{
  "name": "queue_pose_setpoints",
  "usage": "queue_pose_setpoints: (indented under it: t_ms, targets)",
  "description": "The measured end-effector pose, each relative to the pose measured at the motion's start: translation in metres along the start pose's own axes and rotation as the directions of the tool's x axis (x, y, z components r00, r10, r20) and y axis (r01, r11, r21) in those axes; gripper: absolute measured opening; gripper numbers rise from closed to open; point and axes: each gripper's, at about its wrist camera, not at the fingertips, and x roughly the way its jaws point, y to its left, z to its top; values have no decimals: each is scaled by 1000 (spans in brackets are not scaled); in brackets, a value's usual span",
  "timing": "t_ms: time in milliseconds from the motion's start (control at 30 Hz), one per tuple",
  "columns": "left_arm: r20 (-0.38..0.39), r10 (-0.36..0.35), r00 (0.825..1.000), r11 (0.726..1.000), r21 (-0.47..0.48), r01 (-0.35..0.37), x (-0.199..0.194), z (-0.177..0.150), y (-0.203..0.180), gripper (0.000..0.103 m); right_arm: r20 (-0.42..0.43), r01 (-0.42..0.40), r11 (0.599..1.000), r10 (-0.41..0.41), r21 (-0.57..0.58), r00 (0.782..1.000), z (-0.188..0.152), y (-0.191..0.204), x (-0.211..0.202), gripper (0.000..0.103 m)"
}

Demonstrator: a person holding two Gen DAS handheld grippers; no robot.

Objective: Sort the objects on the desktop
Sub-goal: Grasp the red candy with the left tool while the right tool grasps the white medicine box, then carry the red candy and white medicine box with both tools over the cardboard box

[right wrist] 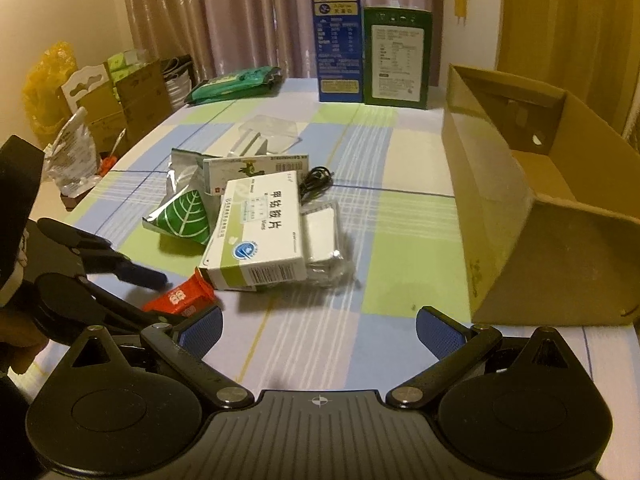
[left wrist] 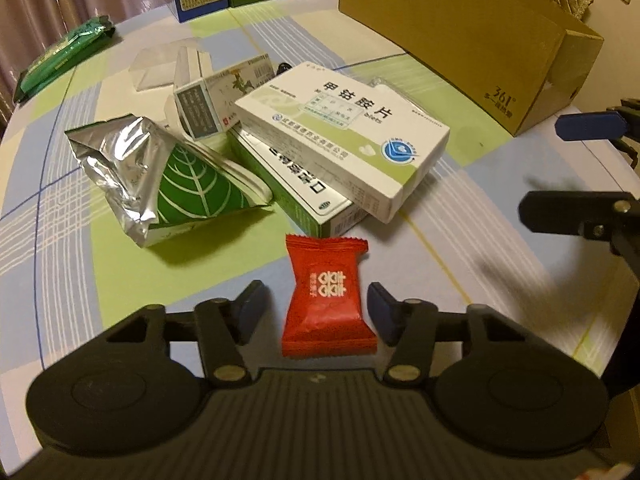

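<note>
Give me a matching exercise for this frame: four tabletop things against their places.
1 red candy packet
2 white medicine box
3 cardboard box
4 blue carton

A standing at the table's far edge
B lying open on its side
C between the left hand-held gripper's fingers
D on top of the pile

Pairs: 1-C, 2-D, 3-B, 4-A

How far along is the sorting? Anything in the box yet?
Barely started. The cardboard box looks empty where its inside shows. In hand: the left gripper straddles the red candy packet, pads not yet touching it. The right gripper is open over bare tablecloth. Left: the white medicine box, the boxes under it, the foil leaf pouch and the black cable.
</note>
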Motion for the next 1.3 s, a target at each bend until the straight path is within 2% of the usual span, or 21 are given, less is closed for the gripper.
queue_pose_setpoints:
  t_ms: [33, 100, 267, 400, 633, 967, 1200, 1300]
  targets:
    - [3, -1, 1000, 1000, -4, 1, 0, 0, 1, 43, 1, -3, 1000, 3, -8, 1000, 1, 2, 2, 101]
    - [6, -7, 1000, 1000, -15, 7, -1, 1, 3, 29, 5, -9, 1000, 9, -21, 1000, 3, 5, 6, 100]
    - [10, 38, 999, 998, -45, -38, -8, -3, 13, 22, 5, -39, 998, 39, -39, 999, 9, 13, 17, 91]
    - [10, 69, 998, 993, -93, -68, -12, -10, 26, 22, 5, -61, 996, 62, -60, 998, 15, 21, 29, 85]
    - [3, 74, 997, 990, -120, -73, -14, -10, 36, 22, 8, -67, 990, 69, -123, 998, 28, 33, 54, 84]
    - [3, 73, 997, 986, -148, -72, -11, -11, 37, 26, -13, -63, 987, 62, -147, 998, 36, 41, 81, 83]
    - [5, 71, 997, 985, -157, -69, -9, -11, 37, 28, -27, -46, 988, 42, -147, 999, 39, 43, 92, 71]
    - [5, 70, 998, 985, -158, -68, -9, -11, 37, 28, -25, -35, 987, 32, -158, 999, 39, 45, 94, 69]
